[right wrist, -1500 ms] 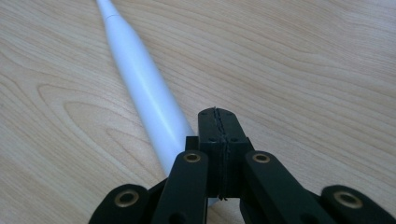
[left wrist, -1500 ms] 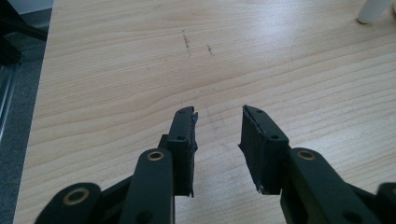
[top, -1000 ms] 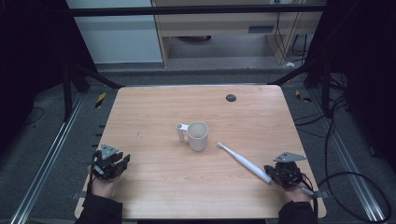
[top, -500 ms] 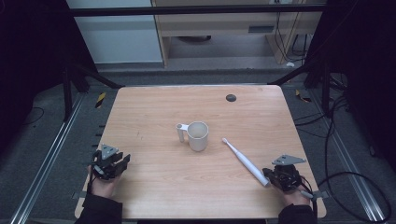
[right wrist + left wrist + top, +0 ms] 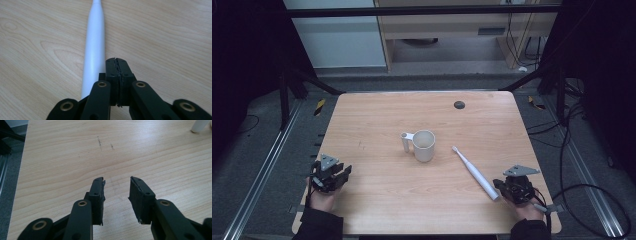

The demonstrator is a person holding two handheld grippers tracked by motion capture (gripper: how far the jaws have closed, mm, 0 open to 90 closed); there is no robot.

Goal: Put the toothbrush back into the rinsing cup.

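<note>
A white electric toothbrush [image 5: 474,172] lies on the wooden table [image 5: 377,125], its head towards a white mug [image 5: 424,145] that stands upright mid-table. My right gripper [image 5: 499,185] rests at the toothbrush's handle end. In the right gripper view its pads [image 5: 116,60] meet with nothing between them, though the jaws have just been easing open; the toothbrush [image 5: 94,50] lies just left of them. My left gripper [image 5: 343,175] sits near the table's left front edge. Its jaws [image 5: 117,181] have just been opening and stand apart over bare wood.
A small black round spot [image 5: 459,104] marks the far right of the tabletop. The mug's base edge [image 5: 200,125] peeks into the left gripper view's top right. Dark frame posts, rails and cables surround the table.
The toothbrush has swung slightly, its head moving right and farther away, its handle end nearer the right gripper. Both hands have stayed in place.
</note>
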